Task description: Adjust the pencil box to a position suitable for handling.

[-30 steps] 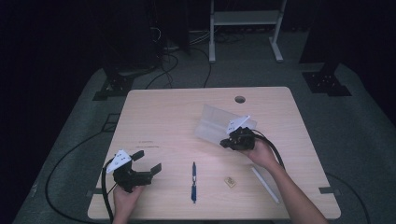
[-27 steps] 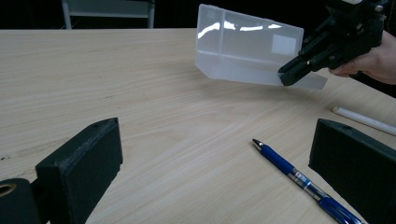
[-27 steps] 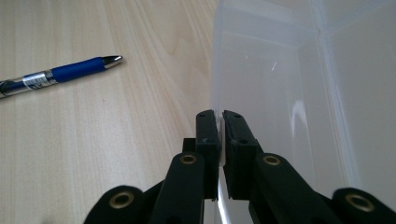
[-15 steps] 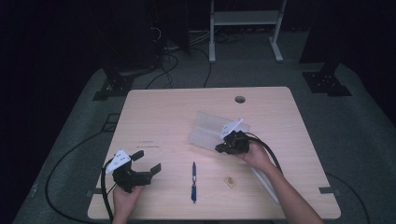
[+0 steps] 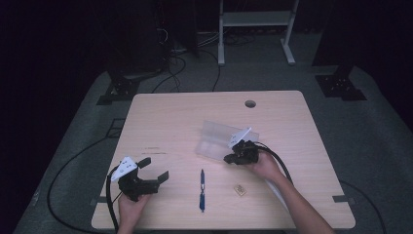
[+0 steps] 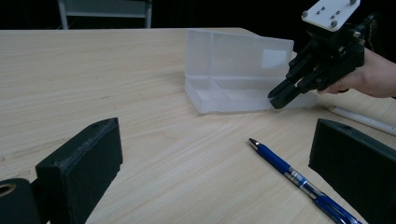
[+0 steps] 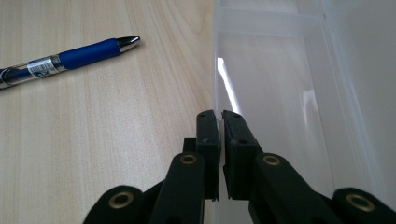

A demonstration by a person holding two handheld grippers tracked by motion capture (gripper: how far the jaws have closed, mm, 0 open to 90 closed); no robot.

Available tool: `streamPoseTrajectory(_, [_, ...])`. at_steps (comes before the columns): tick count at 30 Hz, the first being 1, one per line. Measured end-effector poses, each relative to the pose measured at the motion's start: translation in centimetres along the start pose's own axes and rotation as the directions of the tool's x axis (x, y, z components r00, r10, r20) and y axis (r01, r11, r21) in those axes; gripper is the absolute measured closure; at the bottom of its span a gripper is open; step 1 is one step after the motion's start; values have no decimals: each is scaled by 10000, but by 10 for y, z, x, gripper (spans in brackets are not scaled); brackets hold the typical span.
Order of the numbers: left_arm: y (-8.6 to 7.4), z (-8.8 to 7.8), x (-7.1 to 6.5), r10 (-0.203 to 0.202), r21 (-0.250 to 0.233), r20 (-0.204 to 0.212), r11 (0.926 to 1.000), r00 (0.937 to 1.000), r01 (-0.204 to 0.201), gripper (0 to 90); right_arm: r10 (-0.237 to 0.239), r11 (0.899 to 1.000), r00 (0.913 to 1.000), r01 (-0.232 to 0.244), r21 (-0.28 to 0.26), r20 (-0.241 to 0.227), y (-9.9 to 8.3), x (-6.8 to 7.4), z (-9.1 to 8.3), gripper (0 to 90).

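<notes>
While the clear plastic box (image 5: 220,141) has slid nearer the middle of the wooden table (image 5: 160,117) than it lay a second ago, and now sits more square to the front edge, the right gripper (image 5: 229,159) has travelled with it, still clamped on its front wall. Seen from the right gripper view, the two black jaws are pressed nearly together with only the thin transparent wall (image 7: 217,107) pinched between them, one jaw outside the box (image 7: 280,84) and one inside its compartment. From the left gripper view, the box (image 6: 233,77) stands open, its lid upright behind a tray split by one divider into two compartments. The left gripper (image 5: 155,171) has not shifted near the table's front left corner; its jaws are spread wide and hold nothing, touching nothing.

One blue ballpoint pen (image 5: 202,189) lies between the two grippers, near the front edge and apart from the box. One small tan object (image 5: 239,190), too small to identify, rests just right of the pen. One white stick-like item (image 6: 362,119) lies by the right hand (image 5: 265,167). Two grippers and one box complete the count.
</notes>
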State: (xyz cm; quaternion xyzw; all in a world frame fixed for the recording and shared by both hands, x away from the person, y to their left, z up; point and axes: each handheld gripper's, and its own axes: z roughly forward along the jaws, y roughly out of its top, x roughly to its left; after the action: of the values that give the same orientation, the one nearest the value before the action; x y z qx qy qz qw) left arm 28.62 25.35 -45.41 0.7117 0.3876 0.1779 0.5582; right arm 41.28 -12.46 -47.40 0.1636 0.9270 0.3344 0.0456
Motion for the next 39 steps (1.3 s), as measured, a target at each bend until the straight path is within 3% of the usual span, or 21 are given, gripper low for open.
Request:
streamPoseTrajectory(9, [0, -1, 0, -8, -15, -14, 10000, 10000, 8, 17, 277, 9996, 9996, -276, 49, -72, -1, 1, 4, 841])
streamPoseTrajectory(19, [0, 0, -1, 40, 8, 7, 10000, 10000, -40, 17, 519, 9984, 9986, -520, -238, -60, -9, 2, 2, 696])
streamPoseTrajectory(30, [0, -1, -2, 50, -8, 11, 10000, 10000, -50, 17, 1004, 9887, 9944, -961, -1147, 319, -7, 4, -28, 551])
streamPoseTrajectory(35, [1, -1, -2, 52, -22, 1, 10000, 10000, -52, 17, 1435, 9820, 9874, -1337, -1332, 663, -14, 8, -47, 456])
streamPoseTrajectory(39, [-1, 1, -3, 98, 63, -21, 9999, 9999, -98, 17, 1873, 9743, 9771, -1718, -1454, 1009, -29, 10, -61, 386])
